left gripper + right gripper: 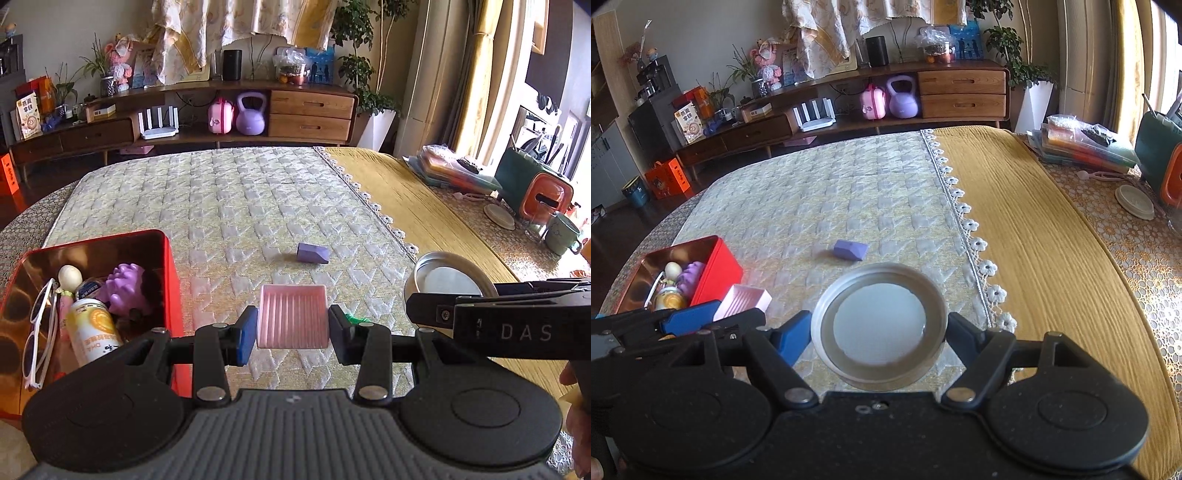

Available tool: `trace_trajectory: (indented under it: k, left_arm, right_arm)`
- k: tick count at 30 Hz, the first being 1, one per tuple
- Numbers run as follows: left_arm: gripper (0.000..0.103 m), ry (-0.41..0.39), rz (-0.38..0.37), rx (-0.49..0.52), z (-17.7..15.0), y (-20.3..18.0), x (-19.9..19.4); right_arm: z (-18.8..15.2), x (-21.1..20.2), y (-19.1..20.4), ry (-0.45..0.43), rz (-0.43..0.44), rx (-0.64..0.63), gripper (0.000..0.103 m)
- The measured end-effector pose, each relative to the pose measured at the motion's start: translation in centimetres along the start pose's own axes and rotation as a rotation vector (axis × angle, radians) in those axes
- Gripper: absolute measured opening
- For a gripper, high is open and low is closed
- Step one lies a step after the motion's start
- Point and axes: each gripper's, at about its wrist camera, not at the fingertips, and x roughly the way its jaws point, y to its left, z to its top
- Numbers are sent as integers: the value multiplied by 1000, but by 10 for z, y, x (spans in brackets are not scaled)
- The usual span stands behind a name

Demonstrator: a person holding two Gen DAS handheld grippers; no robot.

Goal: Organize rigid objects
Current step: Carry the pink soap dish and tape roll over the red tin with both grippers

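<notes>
My left gripper (292, 326) is shut on a pink ribbed tray (292, 314), held just right of the red tin box (170, 266). The box holds white sunglasses (40, 325), a yellow-white can (94, 328), a purple toy (127, 286) and an egg-shaped figure (69, 276). My right gripper (879, 332) is shut on a round silver tin lid (880, 325), which also shows in the left wrist view (448, 275). A small purple block (313, 253) lies on the quilted mat, also in the right wrist view (850, 250). The pink tray (742, 301) and red box (716, 269) show at the left there.
The quilted mat (221, 199) covers the left of the table; a yellow cloth (1034, 229) covers the right. Stacked folders (1082, 147), a green-orange container (532, 188), a round coaster (1134, 201) and a green mug (561, 232) stand at the far right edge.
</notes>
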Motion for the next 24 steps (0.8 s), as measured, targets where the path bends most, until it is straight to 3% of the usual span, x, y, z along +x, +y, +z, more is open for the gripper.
trace_trajectory:
  k: [12, 24]
  left_arm:
    - [40, -10, -10, -53, -3, 38, -45]
    - [40, -11, 29, -122, -9, 109, -67]
  right_arm:
    - [-8, -31, 51, -10, 55, -92, 78]
    - [-12, -24, 118, 11, 120, -205, 78]
